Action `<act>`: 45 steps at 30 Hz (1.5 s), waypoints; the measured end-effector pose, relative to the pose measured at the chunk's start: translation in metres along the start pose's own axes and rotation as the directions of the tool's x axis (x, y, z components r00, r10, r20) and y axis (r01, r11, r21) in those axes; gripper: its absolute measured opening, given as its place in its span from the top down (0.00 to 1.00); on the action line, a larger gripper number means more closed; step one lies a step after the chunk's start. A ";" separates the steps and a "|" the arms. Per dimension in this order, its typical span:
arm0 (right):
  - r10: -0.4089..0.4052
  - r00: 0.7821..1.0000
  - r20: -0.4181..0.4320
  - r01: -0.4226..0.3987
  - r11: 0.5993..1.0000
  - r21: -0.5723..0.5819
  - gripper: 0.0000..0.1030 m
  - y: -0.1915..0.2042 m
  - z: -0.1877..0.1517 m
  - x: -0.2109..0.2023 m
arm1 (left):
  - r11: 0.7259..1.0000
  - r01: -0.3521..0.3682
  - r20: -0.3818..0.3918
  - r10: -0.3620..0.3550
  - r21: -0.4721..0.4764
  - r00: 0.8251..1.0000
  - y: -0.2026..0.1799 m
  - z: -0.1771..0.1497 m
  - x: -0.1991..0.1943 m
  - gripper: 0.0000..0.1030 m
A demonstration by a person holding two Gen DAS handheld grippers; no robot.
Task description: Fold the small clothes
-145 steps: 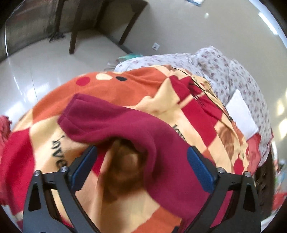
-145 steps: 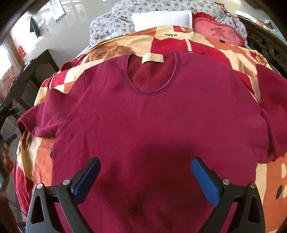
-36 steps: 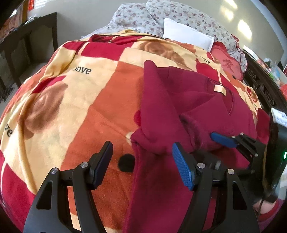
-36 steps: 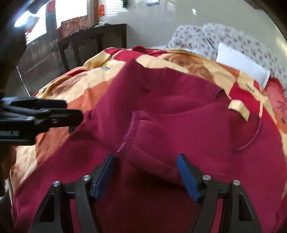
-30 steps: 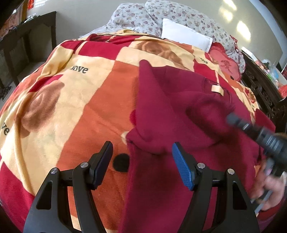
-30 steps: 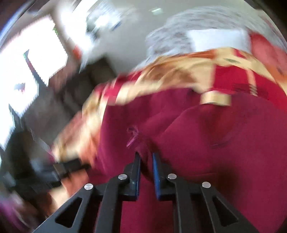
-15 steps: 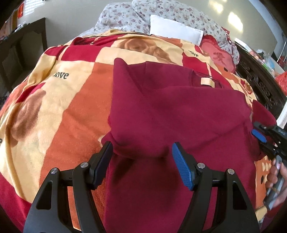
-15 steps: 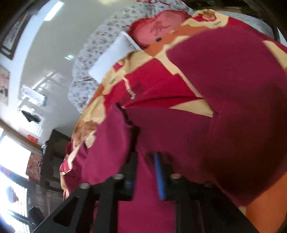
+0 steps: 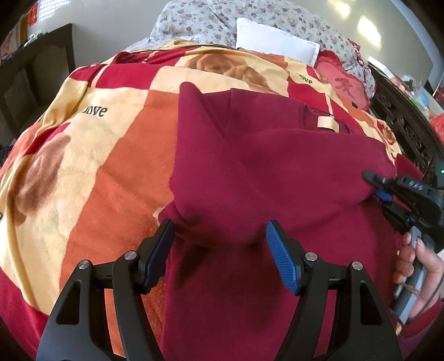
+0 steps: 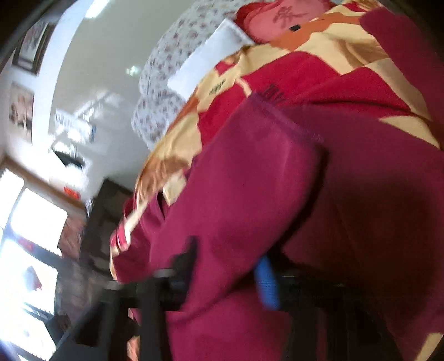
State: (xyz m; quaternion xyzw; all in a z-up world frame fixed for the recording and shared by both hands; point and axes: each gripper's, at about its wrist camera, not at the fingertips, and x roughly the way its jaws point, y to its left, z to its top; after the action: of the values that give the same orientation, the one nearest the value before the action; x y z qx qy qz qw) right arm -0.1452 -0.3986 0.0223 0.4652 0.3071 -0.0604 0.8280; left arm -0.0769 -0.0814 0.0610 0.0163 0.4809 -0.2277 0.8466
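A dark red shirt [image 9: 249, 177] lies on a red, orange and cream blanket [image 9: 83, 155], its left side and sleeve folded over the body, a cream neck label [image 9: 327, 122] showing. My left gripper [image 9: 219, 250] is open and empty, its jaws either side of the fold's near bulge. My right gripper [image 9: 374, 186] shows at the right of the left wrist view, at the folded sleeve's end. In the blurred right wrist view the right gripper [image 10: 227, 263] stands open with the sleeve cloth [image 10: 236, 194] lying between its fingers.
A white pillow [image 9: 274, 47], floral bedding [image 9: 222, 16] and a red cushion [image 9: 344, 83] lie at the bed's head. A carved dark headboard [image 9: 402, 122] runs along the right. A dark table [image 9: 33, 72] stands at the left.
The right gripper carried the sleeve across the shirt to the right side, then opened its jaws. The left gripper stayed open and came closer over the fold.
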 end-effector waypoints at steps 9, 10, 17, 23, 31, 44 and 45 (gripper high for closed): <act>-0.027 1.000 0.002 0.027 1.000 -0.008 0.94 -0.015 -0.025 -0.050 | 1.000 0.014 0.053 -0.014 -0.006 0.998 0.004 0.005 -0.014 0.33; -0.044 0.998 -0.046 0.044 0.999 0.004 0.94 -0.020 -0.024 -0.045 | 1.000 0.020 0.042 -0.019 -0.009 0.999 0.002 0.005 -0.012 0.33; -0.130 0.991 -0.033 0.129 0.991 -0.047 0.77 -0.022 -0.026 -0.088 | 0.999 0.009 0.071 -0.013 0.046 0.997 -0.013 0.004 -0.017 0.33; -0.186 0.981 0.057 0.193 0.967 -0.168 0.77 -0.003 -0.017 -0.110 | 0.995 -0.093 0.045 0.091 0.039 0.995 -0.007 0.012 0.015 0.33; -0.265 0.964 0.000 0.255 0.927 -0.277 0.77 0.006 0.008 -0.050 | 0.986 -0.105 -0.014 0.104 -0.127 0.994 0.047 0.015 0.035 0.32; -0.296 0.954 0.051 0.299 0.917 -0.264 0.74 -0.006 0.011 -0.094 | 0.992 -0.065 0.073 0.074 -0.111 0.995 0.037 0.029 -0.002 0.32; -0.296 0.954 0.053 0.299 0.915 -0.270 0.74 -0.005 0.011 -0.094 | 0.992 -0.071 0.077 0.079 -0.101 0.994 0.034 0.031 -0.002 0.32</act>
State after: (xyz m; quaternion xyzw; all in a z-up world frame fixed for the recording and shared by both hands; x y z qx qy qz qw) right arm -0.2177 -0.4280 0.0765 0.2933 0.3753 -0.1450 0.8672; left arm -0.0395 -0.0582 0.0729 -0.0165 0.4560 -0.1724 0.8729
